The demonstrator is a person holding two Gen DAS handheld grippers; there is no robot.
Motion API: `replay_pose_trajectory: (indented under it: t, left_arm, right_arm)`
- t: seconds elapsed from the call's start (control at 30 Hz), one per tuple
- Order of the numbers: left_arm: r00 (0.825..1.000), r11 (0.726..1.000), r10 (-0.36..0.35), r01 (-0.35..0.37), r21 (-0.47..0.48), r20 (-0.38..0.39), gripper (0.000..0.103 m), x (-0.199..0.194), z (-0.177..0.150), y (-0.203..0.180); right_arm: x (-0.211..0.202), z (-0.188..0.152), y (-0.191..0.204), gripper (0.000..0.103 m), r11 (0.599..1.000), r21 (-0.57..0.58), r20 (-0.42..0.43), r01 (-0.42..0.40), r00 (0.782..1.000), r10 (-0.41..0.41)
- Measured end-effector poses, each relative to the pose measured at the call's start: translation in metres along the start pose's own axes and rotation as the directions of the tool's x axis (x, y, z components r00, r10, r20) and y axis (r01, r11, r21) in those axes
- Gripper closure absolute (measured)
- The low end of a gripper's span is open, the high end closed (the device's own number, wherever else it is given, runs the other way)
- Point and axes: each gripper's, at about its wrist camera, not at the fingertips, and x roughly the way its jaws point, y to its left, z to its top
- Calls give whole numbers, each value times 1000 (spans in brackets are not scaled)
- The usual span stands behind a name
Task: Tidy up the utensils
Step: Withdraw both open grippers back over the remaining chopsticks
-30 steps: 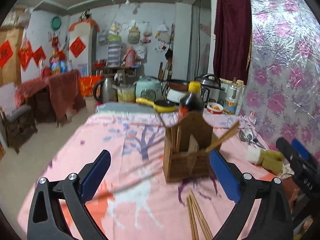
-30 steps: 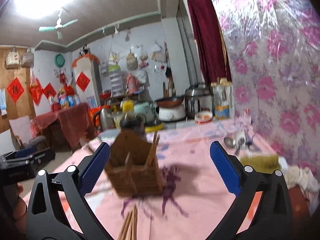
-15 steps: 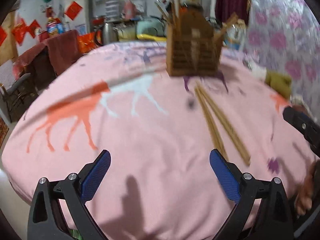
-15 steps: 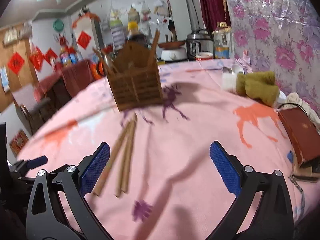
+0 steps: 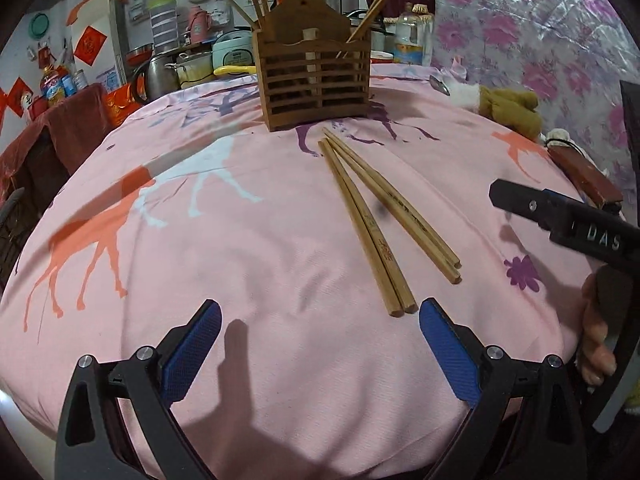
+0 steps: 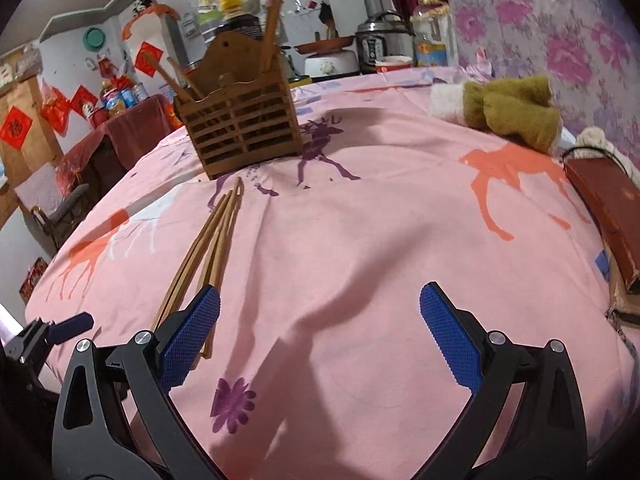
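Observation:
Several wooden chopsticks [image 5: 376,216] lie loose on the pink tablecloth, their thin ends toward a brown slatted wooden utensil holder [image 5: 316,76] that has a few chopsticks standing in it. My left gripper [image 5: 320,336] is open just short of the chopsticks' thick ends, its right pad beside them. In the right wrist view the chopsticks [image 6: 212,244] run toward the holder [image 6: 240,132], and my right gripper [image 6: 320,328] is open, its left pad over their near ends. Nothing is held.
A brown case [image 6: 608,208] lies at the table's right edge, with an olive and white plush toy [image 6: 508,108] behind it. Pots, a rice cooker and bottles [image 5: 408,36] stand beyond the table's far end. A hand [image 5: 596,332] holds the right gripper's handle.
Both grippers have pulled back and dipped toward the table. The holder now sits farther away and the loose chopsticks lie in full view, close to the pads.

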Motion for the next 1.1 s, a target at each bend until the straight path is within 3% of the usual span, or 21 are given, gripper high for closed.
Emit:
replay_pose_trajectory:
  t: [0.2, 0.37, 0.47, 0.6, 0.73, 0.9, 1.1]
  left_arm:
    - [999, 999, -12, 11, -43, -32, 6, 8, 0, 10]
    - [999, 1000, -16, 15, -23, -28, 6, 10, 1, 6]
    - [1000, 999, 14, -15, -38, -28, 6, 13, 3, 11]
    - [991, 982, 129, -133, -134, -34, 4, 17, 5, 41]
    - [989, 966, 143, -146, -214, -30, 5, 12, 5, 64]
    - [986, 972, 165, -165, -166, -16, 4, 13, 2, 53]
    - [988, 971, 155, -155, -184, -12, 4, 16, 1, 57]
  right_arm:
    - [2, -1, 0, 7, 1000, -3, -6, 3, 1000, -3]
    - [5, -1, -3, 7, 1000, 13, -21, 4, 1000, -4]
    - [5, -1, -2, 7, 1000, 12, -22, 4, 1000, -4]
    - [5, -1, -2, 7, 1000, 15, -22, 5, 1000, -5]
    - [4, -1, -1, 7, 1000, 9, -16, 4, 1000, -4]
    - [0, -4, 11, 7, 998, -63, -10, -23, 1000, 23]
    - [3, -13, 35, 7, 979, -200, -46, -48, 998, 39]
